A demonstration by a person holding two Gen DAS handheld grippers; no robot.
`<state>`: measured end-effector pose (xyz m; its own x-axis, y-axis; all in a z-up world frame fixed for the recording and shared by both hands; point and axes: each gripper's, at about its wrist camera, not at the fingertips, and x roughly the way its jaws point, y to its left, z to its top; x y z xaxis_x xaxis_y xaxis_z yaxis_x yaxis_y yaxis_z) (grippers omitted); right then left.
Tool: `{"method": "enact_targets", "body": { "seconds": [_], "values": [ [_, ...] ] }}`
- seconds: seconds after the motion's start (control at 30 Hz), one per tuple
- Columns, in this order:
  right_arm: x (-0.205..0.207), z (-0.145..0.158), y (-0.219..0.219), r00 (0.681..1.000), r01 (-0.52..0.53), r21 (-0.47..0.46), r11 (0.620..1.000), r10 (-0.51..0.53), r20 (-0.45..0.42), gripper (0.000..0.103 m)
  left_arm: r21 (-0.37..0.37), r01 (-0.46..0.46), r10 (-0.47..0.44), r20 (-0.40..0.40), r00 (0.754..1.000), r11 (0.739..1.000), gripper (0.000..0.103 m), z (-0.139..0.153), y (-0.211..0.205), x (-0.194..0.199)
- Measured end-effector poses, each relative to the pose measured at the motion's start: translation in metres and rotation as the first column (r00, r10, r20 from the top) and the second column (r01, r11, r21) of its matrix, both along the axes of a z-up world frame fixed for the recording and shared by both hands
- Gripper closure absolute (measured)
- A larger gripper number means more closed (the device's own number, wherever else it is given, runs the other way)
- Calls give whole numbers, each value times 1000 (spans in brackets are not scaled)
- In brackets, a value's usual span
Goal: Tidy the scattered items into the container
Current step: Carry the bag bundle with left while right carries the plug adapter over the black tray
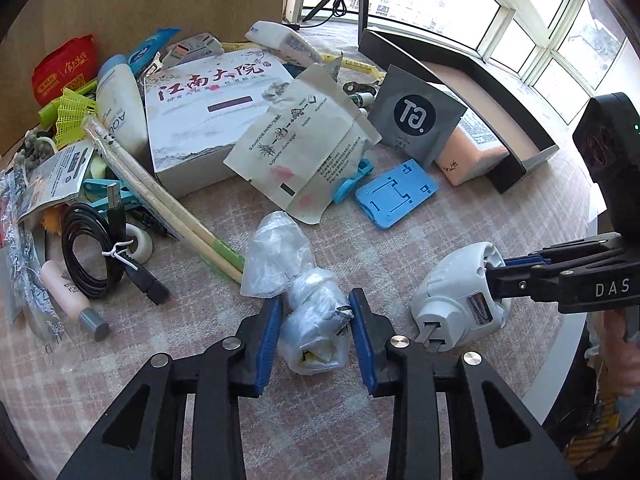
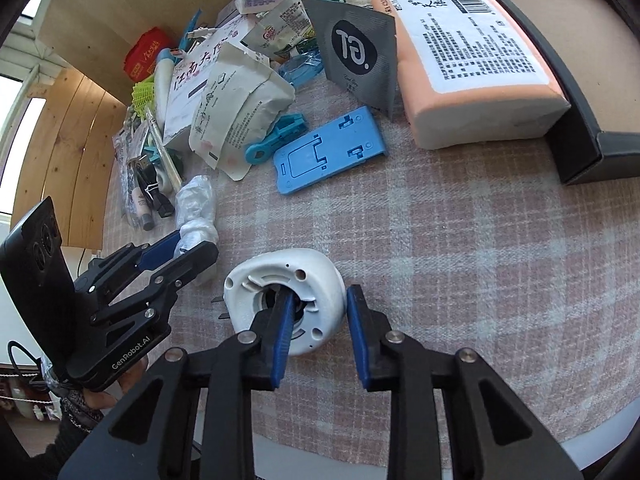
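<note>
A clear plastic-wrapped bundle lies on the checked cloth. My left gripper is shut on its near end, one blue pad on each side; it also shows from the side in the right wrist view. To its right lies a white round plug adapter with metal prongs. My right gripper is shut on its wall, one finger inside the hollow and the other outside. The black open box stands at the far right.
A peach pack lies against the box's outer wall. Beyond are a blue phone stand, a grey pouch, a paper bag, a white printed box, chopsticks and a black cable. The round table's edge is near right.
</note>
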<state>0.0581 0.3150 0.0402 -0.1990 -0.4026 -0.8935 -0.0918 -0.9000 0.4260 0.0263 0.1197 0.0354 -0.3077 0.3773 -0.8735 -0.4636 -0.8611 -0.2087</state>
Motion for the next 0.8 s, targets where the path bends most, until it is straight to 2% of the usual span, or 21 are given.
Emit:
{"method": "enact_targets", "body": {
  "seconds": [0.37, 0.5, 0.63, 0.8],
  "values": [
    [23, 17, 13, 985, 158, 5, 987, -157, -74, 79, 72, -10, 11, -22, 1000, 997, 72, 26, -25, 16],
    [30, 33, 26, 974, 202, -5, 979, -202, -107, 79, 88, -8, 13, -50, 999, 996, 72, 37, -22, 18],
    [35, 56, 41, 964, 215, -4, 977, -212, -159, 79, 123, -40, 45, -43, 998, 992, 72, 48, -16, 16],
    [28, 88, 73, 942, 232, -6, 973, -227, -246, 79, 113, -61, 70, -82, 994, 992, 72, 68, 10, 13]
  ]
}}
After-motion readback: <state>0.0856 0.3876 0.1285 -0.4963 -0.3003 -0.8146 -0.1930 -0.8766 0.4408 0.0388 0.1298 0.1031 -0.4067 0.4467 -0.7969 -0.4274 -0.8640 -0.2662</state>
